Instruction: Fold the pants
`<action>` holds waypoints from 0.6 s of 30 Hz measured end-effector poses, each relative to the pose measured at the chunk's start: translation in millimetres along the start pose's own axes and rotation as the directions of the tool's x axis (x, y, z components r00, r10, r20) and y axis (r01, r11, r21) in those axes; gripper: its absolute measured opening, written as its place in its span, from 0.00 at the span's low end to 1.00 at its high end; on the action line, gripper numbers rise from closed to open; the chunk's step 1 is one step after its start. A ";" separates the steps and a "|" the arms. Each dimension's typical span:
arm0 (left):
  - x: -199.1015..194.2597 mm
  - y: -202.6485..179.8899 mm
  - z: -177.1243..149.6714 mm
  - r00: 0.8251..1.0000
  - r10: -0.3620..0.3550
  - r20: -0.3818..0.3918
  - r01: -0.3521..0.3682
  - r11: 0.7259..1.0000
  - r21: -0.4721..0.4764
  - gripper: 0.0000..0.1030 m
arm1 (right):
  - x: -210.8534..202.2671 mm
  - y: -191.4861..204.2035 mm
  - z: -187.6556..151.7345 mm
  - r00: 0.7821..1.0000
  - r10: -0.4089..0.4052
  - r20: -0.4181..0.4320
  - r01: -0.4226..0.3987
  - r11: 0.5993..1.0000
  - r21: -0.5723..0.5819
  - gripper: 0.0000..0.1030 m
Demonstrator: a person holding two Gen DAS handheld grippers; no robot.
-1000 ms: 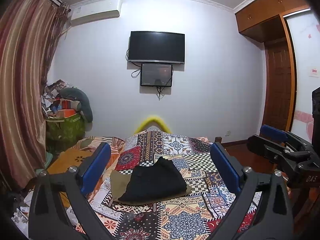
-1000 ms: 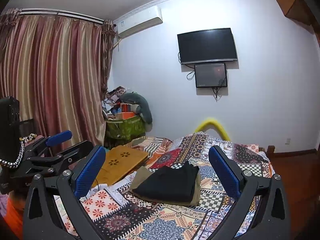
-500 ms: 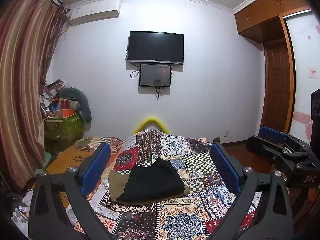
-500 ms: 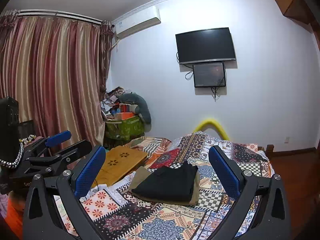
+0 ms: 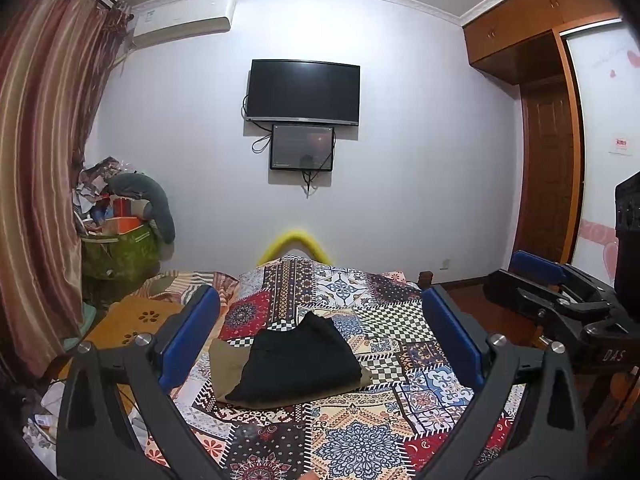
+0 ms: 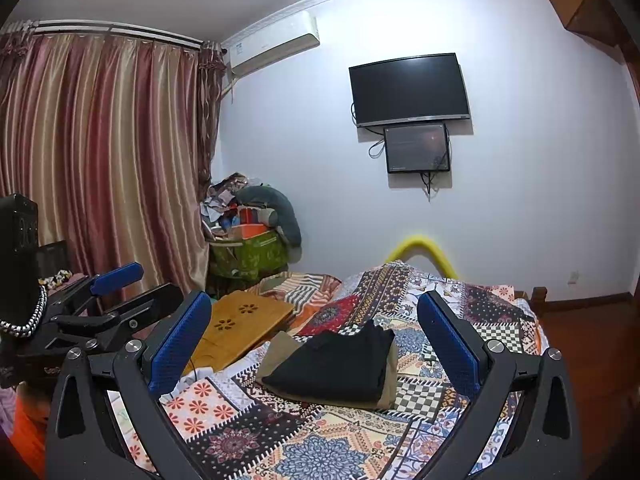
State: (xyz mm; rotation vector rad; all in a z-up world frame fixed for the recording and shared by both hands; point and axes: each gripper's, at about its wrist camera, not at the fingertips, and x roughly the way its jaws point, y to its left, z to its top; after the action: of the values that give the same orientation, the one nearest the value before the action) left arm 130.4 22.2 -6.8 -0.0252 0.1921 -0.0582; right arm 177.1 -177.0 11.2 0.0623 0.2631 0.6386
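Note:
Folded black pants (image 5: 298,360) lie on top of folded khaki pants (image 5: 226,364) in the middle of the patterned bedspread (image 5: 360,440). The stack also shows in the right wrist view, black pants (image 6: 336,364) over khaki pants (image 6: 280,350). My left gripper (image 5: 320,336) is open and empty, held above the bed and back from the stack. My right gripper (image 6: 316,340) is open and empty, also back from the stack. Each gripper shows at the edge of the other's view, the right gripper (image 5: 560,300) and the left gripper (image 6: 104,300).
A wooden lap desk (image 6: 240,324) lies on the bed's left side. A cluttered green bin (image 5: 120,248) stands by the curtain (image 6: 100,160). A television (image 5: 304,92) hangs on the far wall. A wooden door (image 5: 548,176) is at right.
Both grippers have lifted and tilted up slightly, so the stack sits a little lower in the views. The pants have not moved.

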 end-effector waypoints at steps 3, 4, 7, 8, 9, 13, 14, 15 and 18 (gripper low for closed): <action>-0.9 0.3 -0.1 1.000 -0.009 0.001 0.009 1.000 -0.005 0.99 | 0.0 0.2 0.0 1.000 0.000 0.000 0.000 1.000 -0.001 1.00; -1.2 0.2 -0.5 1.000 -0.012 0.001 0.012 1.000 -0.006 0.99 | -0.1 0.3 0.0 1.000 -0.001 0.000 0.001 1.000 0.000 1.00; -2.3 0.7 -1.0 1.000 -0.014 -0.001 0.014 1.000 -0.006 0.99 | 0.0 0.3 0.1 1.000 -0.001 0.001 0.001 1.000 0.000 1.00; -2.4 0.3 -0.9 1.000 -0.015 -0.001 0.015 1.000 -0.004 0.99 | 0.1 0.2 0.2 1.000 -0.001 0.001 0.001 1.000 0.001 1.00; -2.9 0.4 -1.0 1.000 -0.017 -0.002 0.017 1.000 -0.004 0.99 | 0.1 0.0 0.1 1.000 -0.001 0.000 0.001 1.000 0.001 1.00; -3.3 1.9 -0.4 1.000 -0.018 -0.003 0.018 1.000 -0.005 0.99 | 0.0 0.4 0.3 1.000 0.000 -0.001 0.000 1.000 0.001 1.00; -3.6 2.1 -0.5 1.000 -0.017 -0.004 0.017 1.000 -0.006 0.99 | 0.0 0.4 0.3 1.000 0.000 -0.001 0.000 1.000 0.002 1.00; -3.0 2.4 -0.5 1.000 -0.019 -0.004 0.019 1.000 -0.006 0.99 | 0.1 0.4 0.3 1.000 0.000 -0.001 0.000 1.000 0.002 1.00; -2.0 2.5 -0.4 1.000 -0.018 -0.007 0.018 1.000 -0.002 0.99 | 0.0 1.0 0.2 1.000 0.002 -0.003 -0.002 1.000 0.003 1.00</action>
State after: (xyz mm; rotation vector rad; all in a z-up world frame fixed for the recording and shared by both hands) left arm 128.5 24.8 -6.8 -0.0291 0.1990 -0.0762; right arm 176.6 -176.2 11.5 0.0642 0.2669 0.6401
